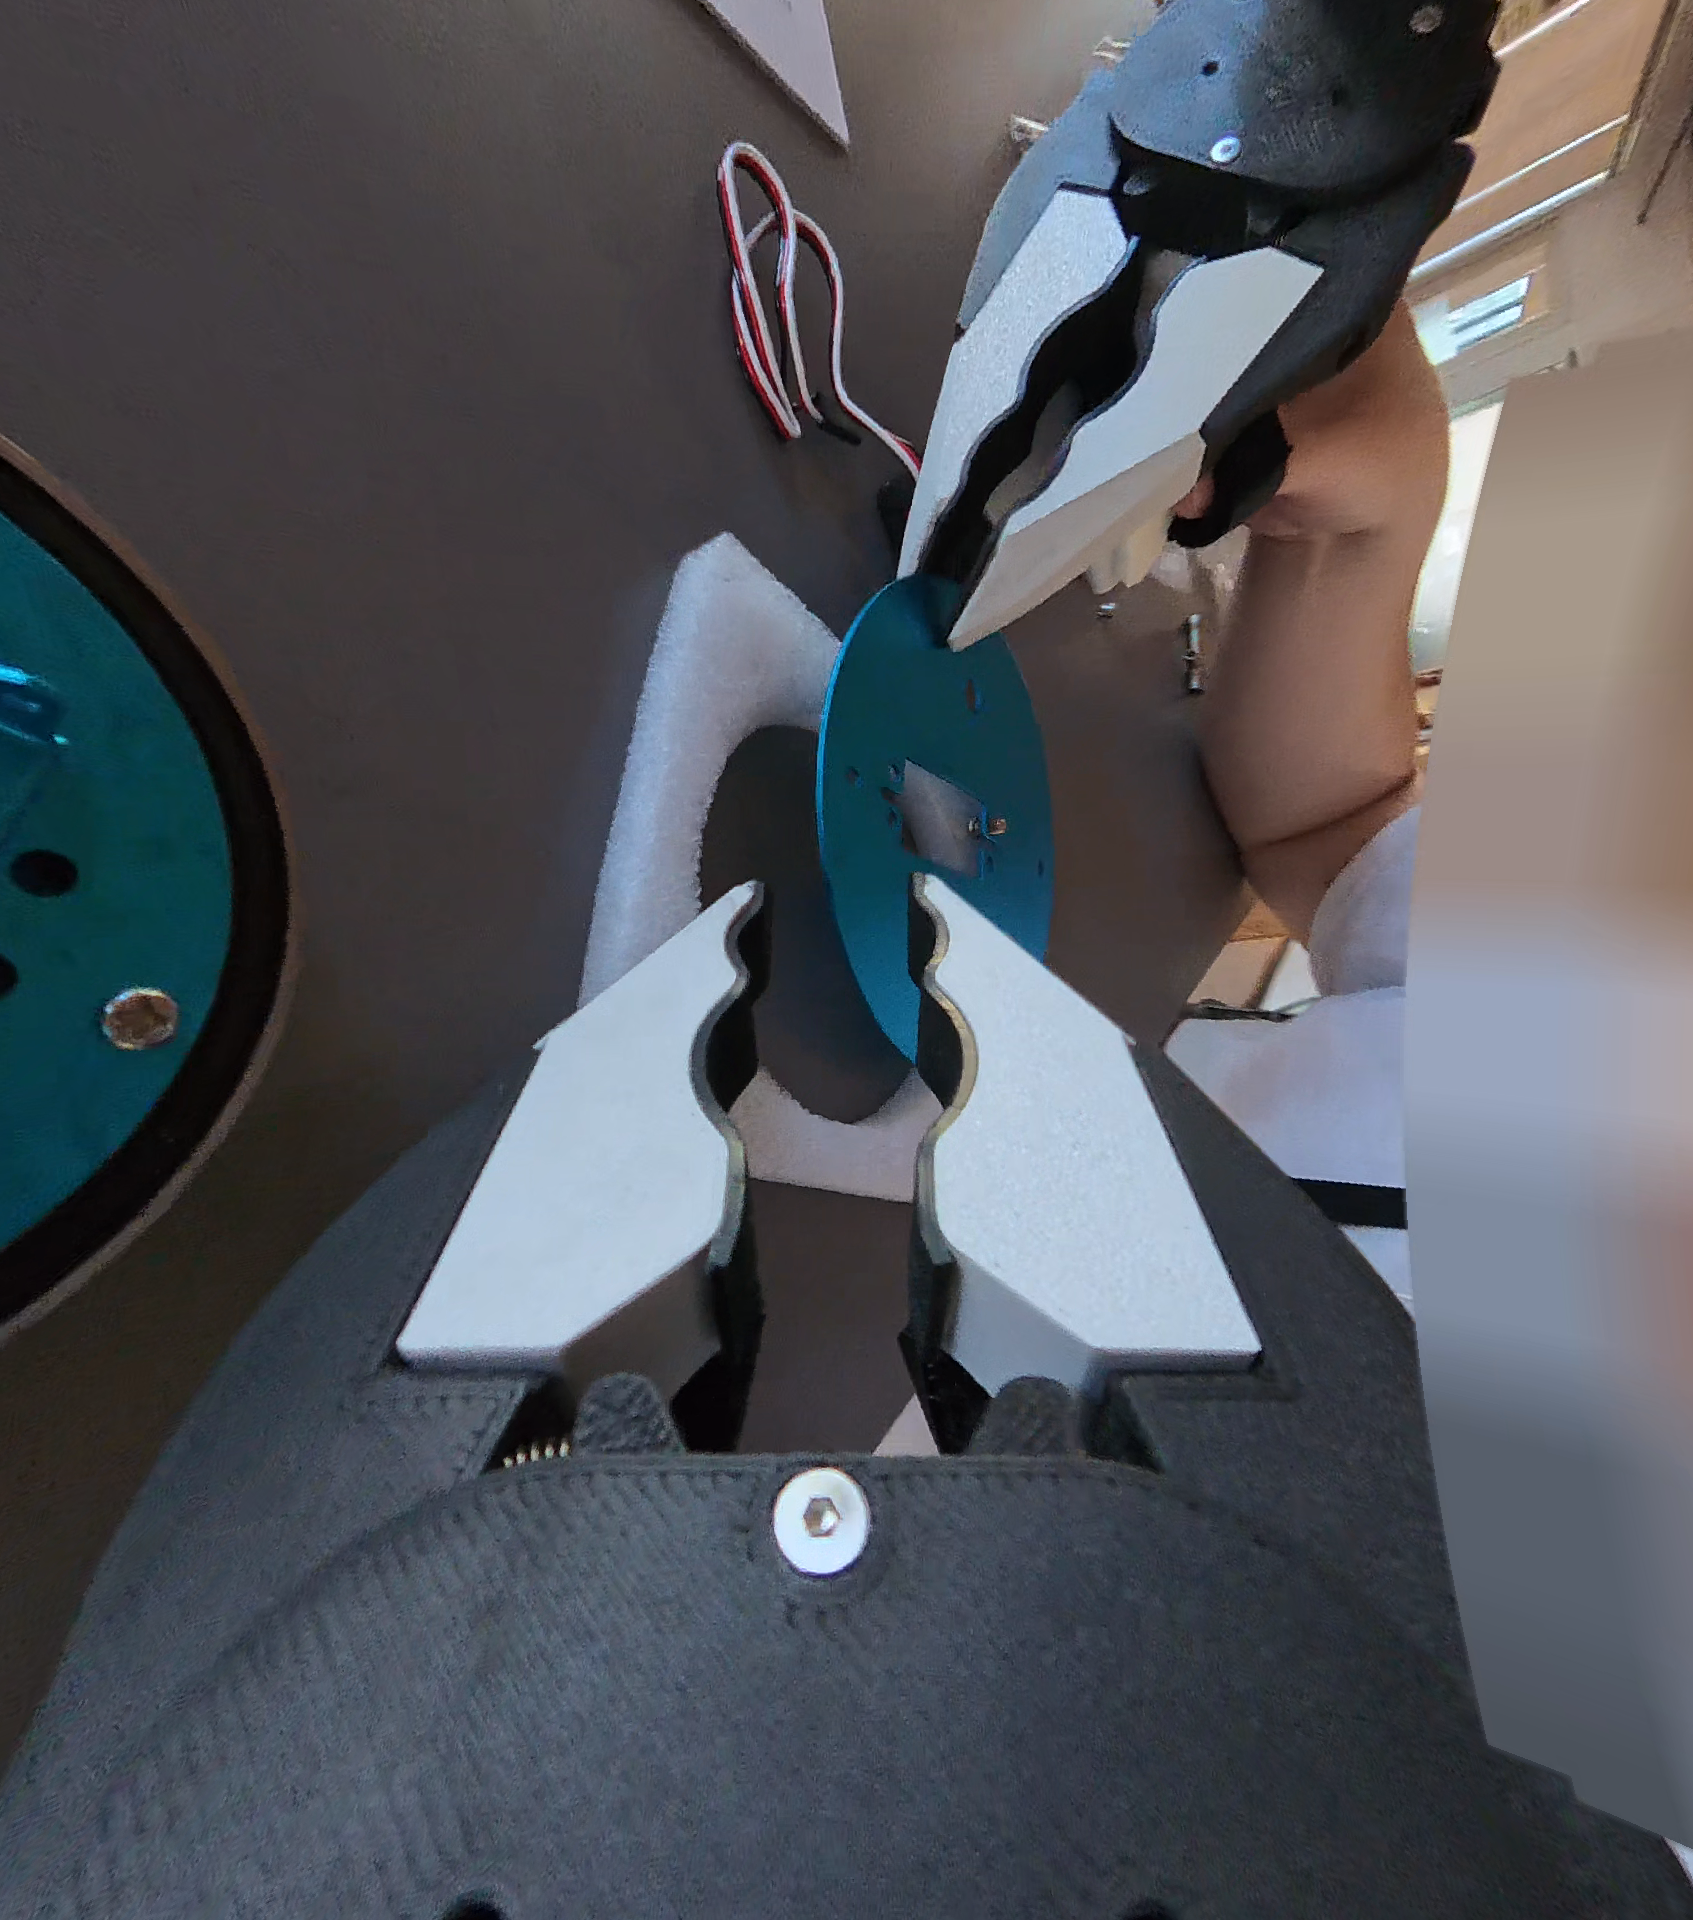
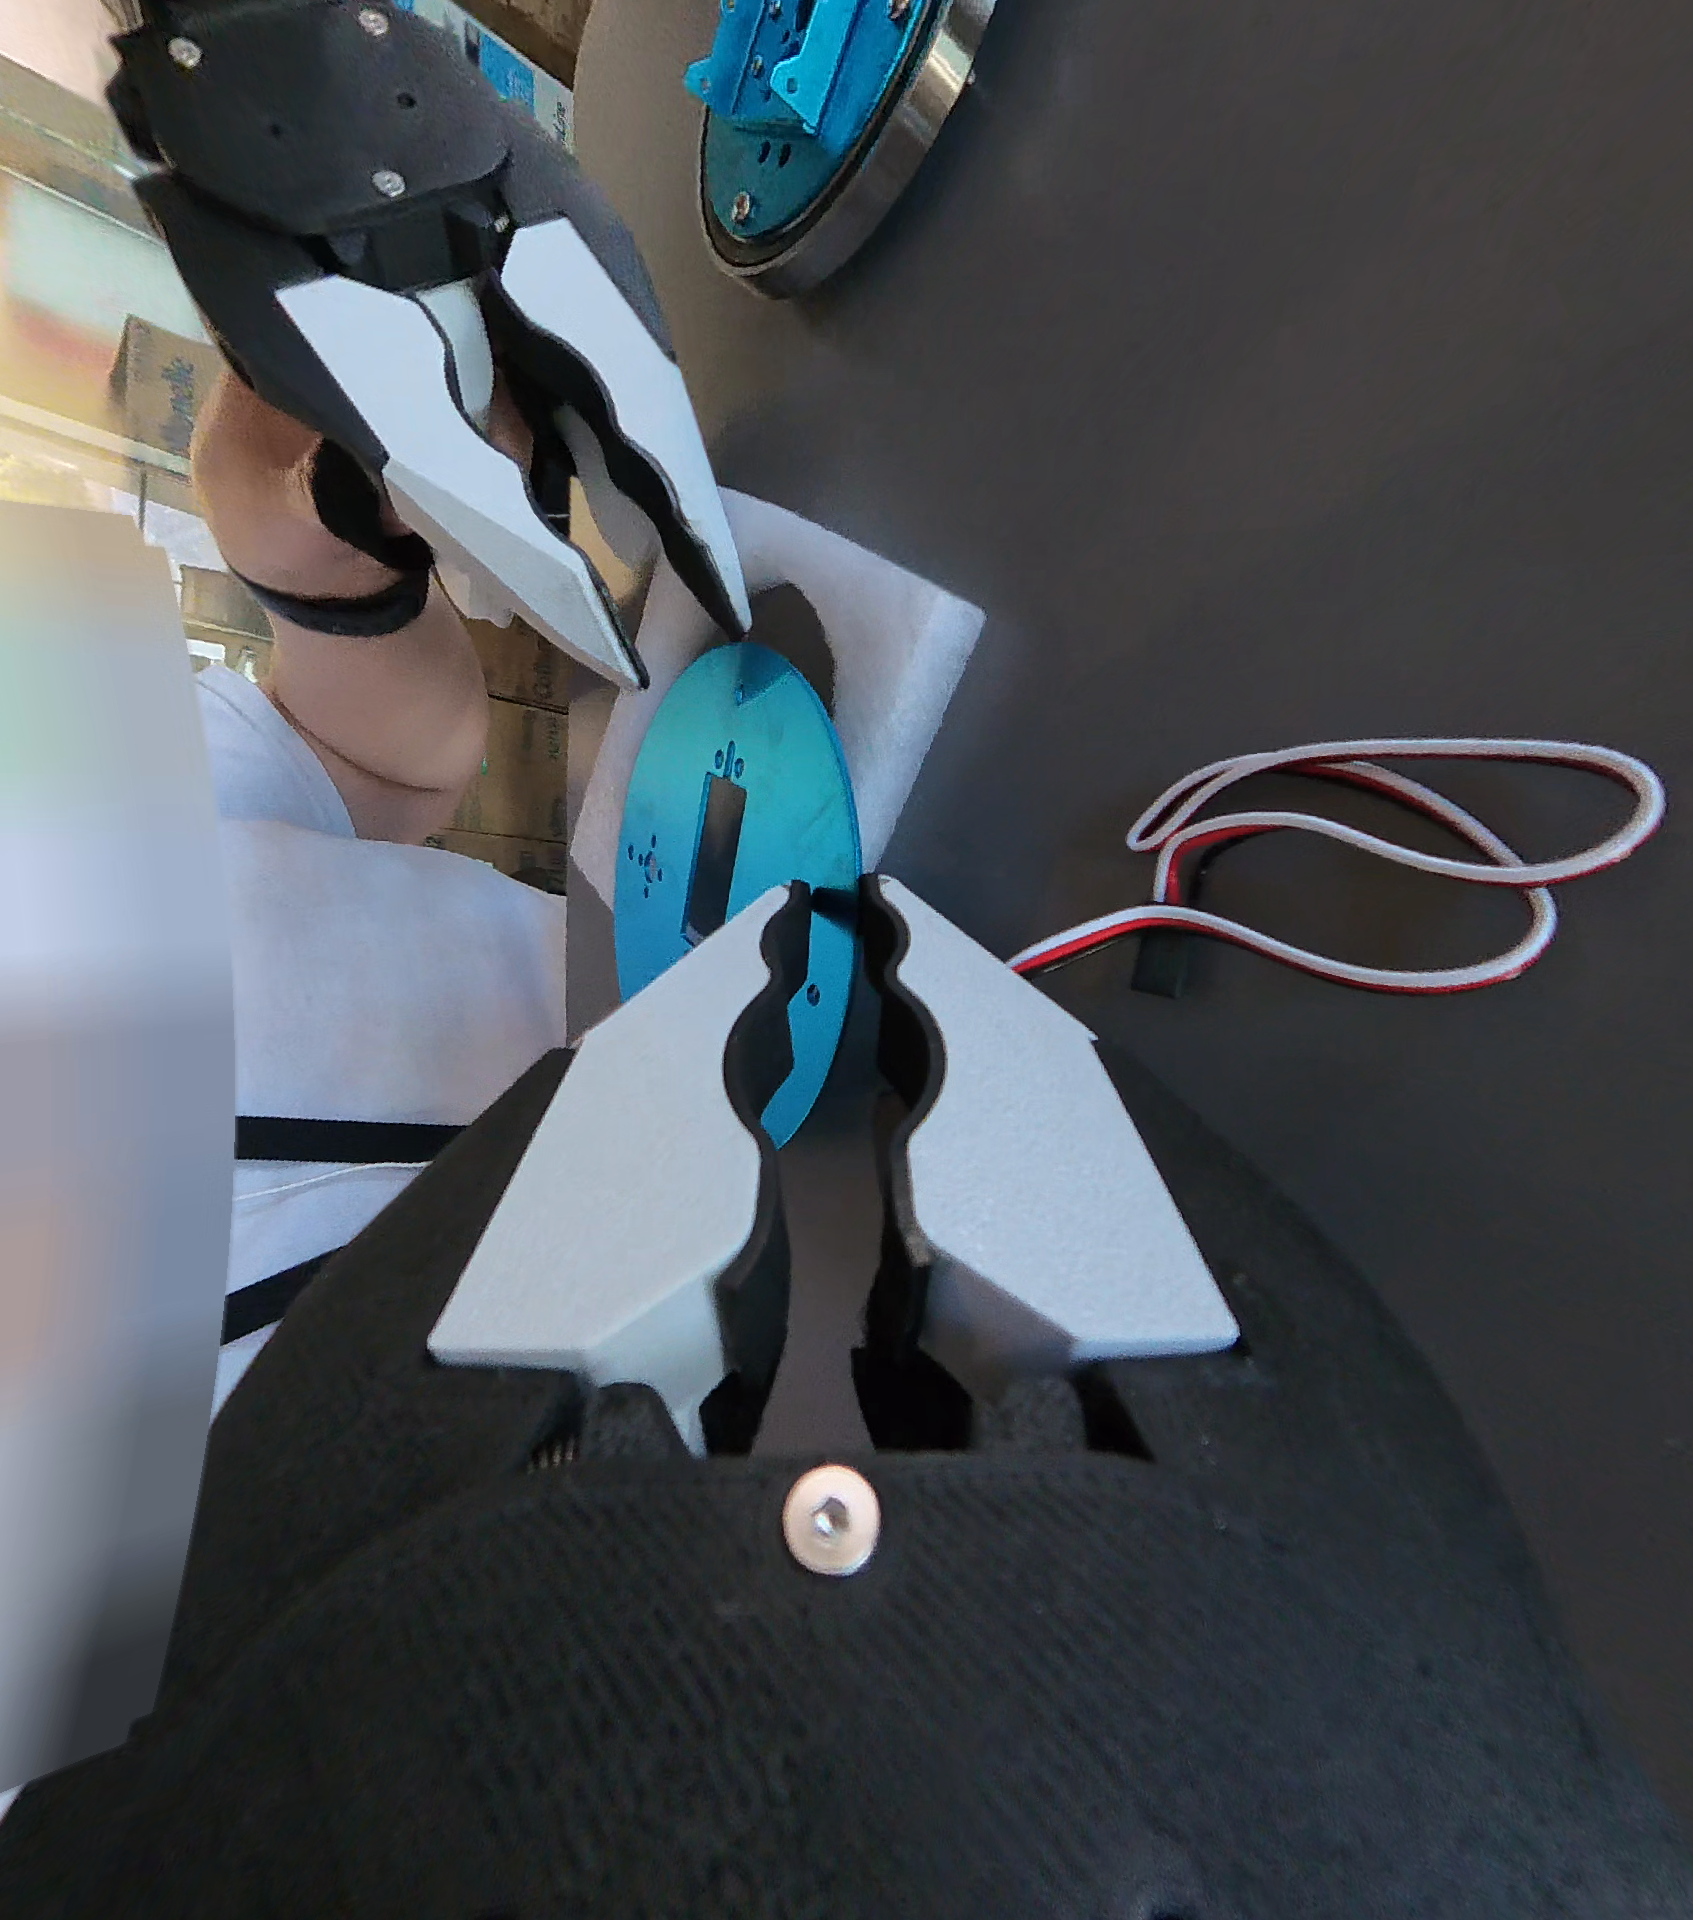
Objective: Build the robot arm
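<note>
Dark grey matte tabletop fills the background of both views, and everything else lies on it or is held above it. Largest on it is a round base with a black rim and a teal face carrying a blue bracket, off to the left in the left wrist view and near the top edge in the right wrist view. Next comes a white foam block with a rounded cut-out, lying behind the held part. The right gripper is clamped on the near edge of a blue disc, a thin round metal plate with a rectangular slot and small holes, held on edge above the foam. The left gripper has its fingers parted, with the opposite rim of the disc lying against the inner face of one finger; the other finger stands clear of it. A red, white and black servo cable lies looped on the table beside the foam, ending in a small black plug. A few small metal screws lie beyond the disc.
</note>
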{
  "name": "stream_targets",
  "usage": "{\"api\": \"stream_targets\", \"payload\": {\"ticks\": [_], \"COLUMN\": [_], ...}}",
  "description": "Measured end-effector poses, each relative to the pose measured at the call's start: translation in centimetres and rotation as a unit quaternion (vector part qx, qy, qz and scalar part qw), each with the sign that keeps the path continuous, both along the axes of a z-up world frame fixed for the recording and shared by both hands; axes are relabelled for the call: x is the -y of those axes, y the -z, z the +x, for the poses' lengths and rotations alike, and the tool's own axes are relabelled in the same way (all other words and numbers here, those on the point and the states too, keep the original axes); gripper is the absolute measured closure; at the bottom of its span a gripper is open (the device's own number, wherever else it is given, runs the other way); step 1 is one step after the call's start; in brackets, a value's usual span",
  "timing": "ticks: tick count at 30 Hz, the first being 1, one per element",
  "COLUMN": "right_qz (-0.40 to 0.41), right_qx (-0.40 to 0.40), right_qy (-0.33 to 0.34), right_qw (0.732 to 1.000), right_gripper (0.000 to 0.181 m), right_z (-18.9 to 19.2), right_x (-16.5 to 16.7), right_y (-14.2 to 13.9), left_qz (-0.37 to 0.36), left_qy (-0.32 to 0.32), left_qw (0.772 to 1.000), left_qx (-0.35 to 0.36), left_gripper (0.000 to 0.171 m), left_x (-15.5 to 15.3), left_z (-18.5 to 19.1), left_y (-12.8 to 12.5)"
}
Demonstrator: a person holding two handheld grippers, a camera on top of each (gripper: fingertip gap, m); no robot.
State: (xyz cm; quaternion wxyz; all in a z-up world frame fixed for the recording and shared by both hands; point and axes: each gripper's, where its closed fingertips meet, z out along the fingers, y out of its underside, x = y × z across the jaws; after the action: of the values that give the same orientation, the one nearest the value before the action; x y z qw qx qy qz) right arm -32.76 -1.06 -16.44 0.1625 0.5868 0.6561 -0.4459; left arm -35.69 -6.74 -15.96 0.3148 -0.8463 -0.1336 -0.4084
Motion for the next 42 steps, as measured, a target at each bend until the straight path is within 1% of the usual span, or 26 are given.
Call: {"api": "stream_targets", "payload": {"ticks": [2,4,9,14,20,25,28,31,33,35,36,37,38,39,40,42], "right_qz": [0.007,0.016,0.033,0.058,0.113,0.176,0.176,0.195,0.228,0.255,0.268,0.282,0.298,0.312,0.319,0.319], "right_qx": [-0.005,-0.007,-0.007,-0.006,-0.025,-0.066,-0.096,-0.144,-0.196,-0.262,-0.287,-0.3,-0.294,-0.274,-0.255,-0.24], "right_qy": [-0.01,-0.016,-0.017,-0.019,-0.049,-0.063,-0.067,-0.05,-0.033,-0.019,-0.01,-0.004,-0.004,-0.012,-0.019,-0.031], "right_qw": [1.0,1.0,0.999,0.998,0.992,0.98,0.977,0.969,0.953,0.93,0.92,0.912,0.908,0.909,0.913,0.916], "right_gripper": [0.172,0.172,0.171,0.17,0.165,0.15,0.145,0.146,0.147,0.144,0.139,0.123,0.109,0.104,0.101,0.1], "right_z": [0.1,0.1,0.1,0.2,0.6,0.2,-0.1,-0.6,-0.7,0.1,0.9,1.7,2.6,3.4,3.9,4.1], "right_x": [0.1,0.1,0.1,0.0,0.1,-0.3,0.0,-0.5,-1.5,-2.3,-2.8,-3.2,-3.8,-4.4,-4.9,-5.2], "right_y": [0.0,0.1,0.2,0.4,0.7,0.5,-0.7,-2.7,-4.8,-7.3,-8.1,-8.3,-7.7,-6.6,-5.5,-3.7], "left_qz": [0.002,0.0,-0.012,-0.022,-0.018,-0.018,-0.018,-0.016,-0.008,0.005,0.016,0.028,0.041,0.056,0.072,0.093], "left_qy": [0.004,0.006,0.028,0.043,0.043,0.042,0.042,0.038,0.03,0.017,0.009,0.0,-0.01,-0.019,-0.026,-0.033], "left_qw": [0.999,0.999,1.0,0.999,0.999,0.999,0.999,0.999,1.0,1.0,1.0,1.0,0.999,0.998,0.996,0.994], "left_qx": [0.035,0.049,0.009,-0.02,-0.019,-0.012,-0.01,-0.004,-0.002,-0.005,-0.007,-0.013,-0.021,-0.029,-0.036,-0.041], "left_gripper": [0.148,0.157,0.17,0.166,0.163,0.163,0.161,0.158,0.155,0.153,0.153,0.153,0.153,0.153,0.153,0.152], "left_x": [-0.1,-0.1,0.2,0.2,0.1,0.1,0.1,0.1,0.0,0.0,0.1,0.2,0.4,0.5,0.6,1.0], "left_z": [0.2,0.2,0.6,1.0,1.2,1.2,1.2,1.2,1.1,0.8,0.6,0.3,0.0,-0.2,-0.3,-0.3], "left_y": [-0.2,0.0,0.7,0.9,0.8,0.7,0.7,0.5,0.2,-0.4,-0.8,-1.3,-1.7,-2.2,-2.7,-3.4]}}
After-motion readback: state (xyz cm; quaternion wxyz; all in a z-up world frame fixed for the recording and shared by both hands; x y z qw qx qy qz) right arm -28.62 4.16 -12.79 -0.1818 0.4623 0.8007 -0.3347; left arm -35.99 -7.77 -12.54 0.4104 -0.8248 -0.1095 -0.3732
